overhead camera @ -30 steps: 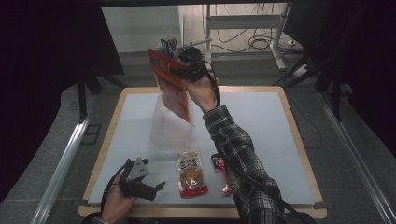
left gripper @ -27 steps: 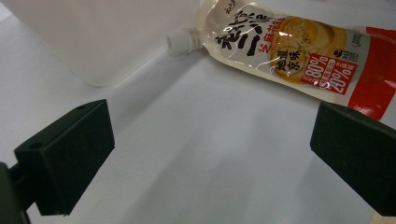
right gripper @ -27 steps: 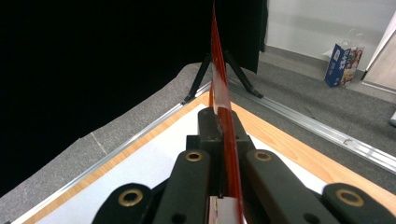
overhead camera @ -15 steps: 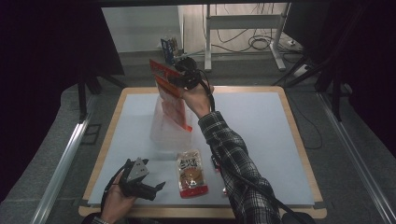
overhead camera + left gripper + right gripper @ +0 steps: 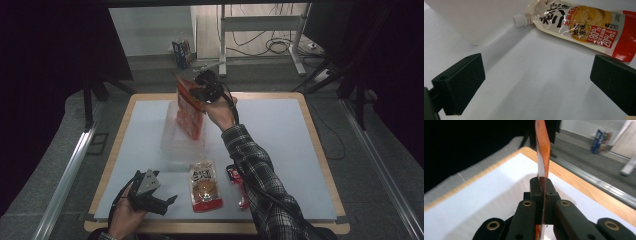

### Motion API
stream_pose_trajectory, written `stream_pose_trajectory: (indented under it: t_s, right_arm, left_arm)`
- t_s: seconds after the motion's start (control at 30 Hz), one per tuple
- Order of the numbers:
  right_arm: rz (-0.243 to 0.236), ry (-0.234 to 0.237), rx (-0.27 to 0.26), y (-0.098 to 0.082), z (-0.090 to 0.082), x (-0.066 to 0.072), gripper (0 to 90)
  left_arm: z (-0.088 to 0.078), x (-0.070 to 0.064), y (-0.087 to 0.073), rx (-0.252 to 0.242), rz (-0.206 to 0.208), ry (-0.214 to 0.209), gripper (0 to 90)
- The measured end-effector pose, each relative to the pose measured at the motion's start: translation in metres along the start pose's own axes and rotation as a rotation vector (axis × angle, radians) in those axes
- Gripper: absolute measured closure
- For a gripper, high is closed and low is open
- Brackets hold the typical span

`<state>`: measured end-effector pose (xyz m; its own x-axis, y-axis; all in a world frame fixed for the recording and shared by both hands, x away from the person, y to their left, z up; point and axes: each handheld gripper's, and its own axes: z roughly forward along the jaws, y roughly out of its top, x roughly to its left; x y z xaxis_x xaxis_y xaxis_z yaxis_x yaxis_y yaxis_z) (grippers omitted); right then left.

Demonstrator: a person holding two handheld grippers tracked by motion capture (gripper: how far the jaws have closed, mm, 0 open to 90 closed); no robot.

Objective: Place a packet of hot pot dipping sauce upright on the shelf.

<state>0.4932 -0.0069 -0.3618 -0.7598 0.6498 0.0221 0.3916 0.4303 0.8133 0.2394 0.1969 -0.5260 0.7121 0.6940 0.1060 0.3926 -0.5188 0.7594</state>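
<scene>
Sinking from where it hung a second earlier, the right claw (image 5: 197,92) had carried the orange snack packet (image 5: 189,111) down until its lower end dipped into the clear plastic bin (image 5: 172,142) directly beneath, jaws pressed flat on the packet's upper edge. That drop suggested the packet was close to being let go inside the bin. The left claw (image 5: 167,202) had stayed put, spread wide and holding nothing, resting on the counter (image 5: 280,125) with the spouted sauce pouch (image 5: 579,23) lying just beyond its jaws.
</scene>
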Motion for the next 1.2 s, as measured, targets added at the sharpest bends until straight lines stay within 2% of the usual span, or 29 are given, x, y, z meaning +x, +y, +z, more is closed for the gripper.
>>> stream_pose_trajectory:
  t_s: [0.17, 0.2, 0.33, 0.5, 0.53, 0.57, 0.67, 0.8, 0.9, 1.03, 1.2]
  right_arm:
    - [0.026, -0.017, 0.029, -0.012, 0.0, -0.012, 88.4]
    - [0.037, -0.022, 0.046, -0.019, 0.001, -0.018, 88.3]
    - [0.043, -0.041, 0.06, -0.026, 0.002, -0.025, 87.7]
    - [0.053, -0.046, 0.058, -0.028, -0.005, -0.032, 83.5]
    - [0.033, -0.047, 0.059, -0.028, -0.006, -0.032, 75.1]
    - [0.033, -0.047, 0.059, -0.028, -0.006, -0.032, 75.1]
    - [0.01, -0.064, 0.066, -0.028, -0.007, -0.03, 63.9]
    - [-0.017, -0.073, 0.066, -0.028, -0.008, -0.03, 44.0]
    - [-0.018, -0.063, 0.06, -0.027, -0.012, -0.032, 31.6]
    - [-0.046, -0.074, 0.068, -0.028, -0.017, -0.034, 20.2]
    - [-0.063, -0.052, 0.058, -0.034, -0.024, -0.037, 9.3]
  left_arm:
    - [0.001, -0.001, 0.0, 0.004, 0.001, 0.0, 0.0]
    - [0.001, -0.001, 0.0, 0.006, 0.001, 0.001, 0.0]
    - [0.002, -0.001, 0.0, 0.016, 0.005, 0.004, 0.0]
    - [0.002, -0.001, 0.0, 0.018, 0.003, 0.005, 0.0]
    - [0.002, -0.001, 0.0, 0.018, 0.002, 0.005, 0.0]
    - [0.002, -0.001, 0.0, 0.018, 0.002, 0.005, 0.0]
    - [0.002, -0.001, 0.0, 0.019, 0.002, 0.005, 0.0]
    - [0.002, -0.001, 0.0, 0.018, 0.0, 0.003, 0.0]
    - [0.002, -0.001, 0.0, 0.017, 0.0, 0.004, 0.0]
    - [0.003, -0.001, 0.0, 0.017, -0.001, 0.002, 0.0]
    - [0.003, -0.001, 0.0, 0.017, -0.001, 0.001, 0.0]
